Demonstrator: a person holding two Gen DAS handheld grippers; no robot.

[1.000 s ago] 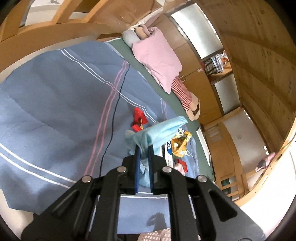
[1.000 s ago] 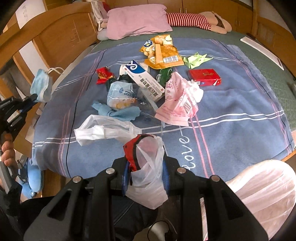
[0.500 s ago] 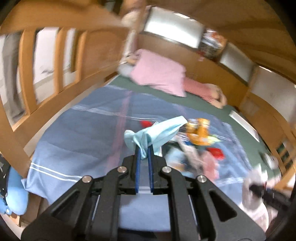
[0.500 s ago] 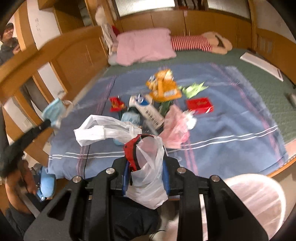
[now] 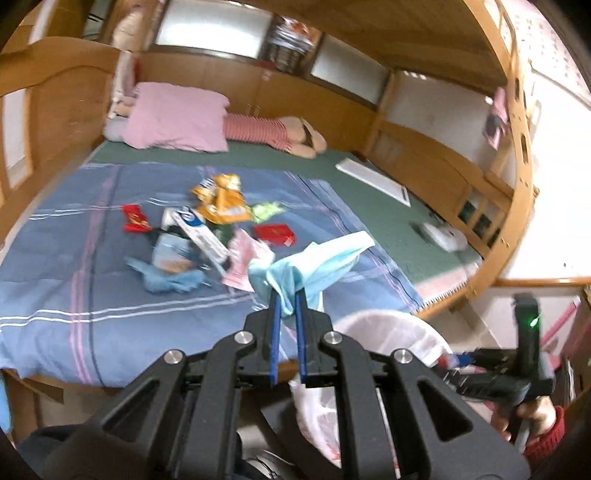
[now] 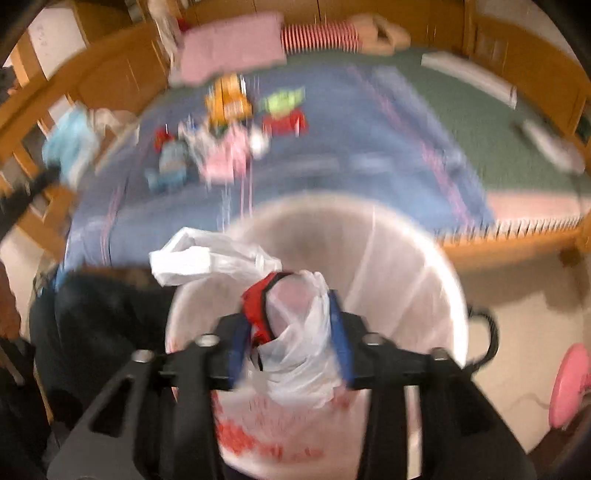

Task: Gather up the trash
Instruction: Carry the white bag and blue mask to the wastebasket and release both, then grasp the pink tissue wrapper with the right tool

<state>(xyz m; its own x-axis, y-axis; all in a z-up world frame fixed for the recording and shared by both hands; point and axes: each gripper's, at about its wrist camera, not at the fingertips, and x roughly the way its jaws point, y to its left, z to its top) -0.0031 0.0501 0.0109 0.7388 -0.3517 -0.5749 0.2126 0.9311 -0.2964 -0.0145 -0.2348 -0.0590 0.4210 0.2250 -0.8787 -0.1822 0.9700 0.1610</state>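
While blurred, right gripper opens around bag.

A wooden-framed bed fills the frame's centre, spread with a blue striped blanket over a green sheet. A pink pillow lies upper left beneath frosted windows; pale floor shows lower right.

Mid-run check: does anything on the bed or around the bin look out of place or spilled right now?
Only the expected clutter: wrappers, a red packet and a crumpled blue cloth lie scattered on the blue blanket. The lined bin stands upright at the bed's foot with nothing seen spilled beside it.
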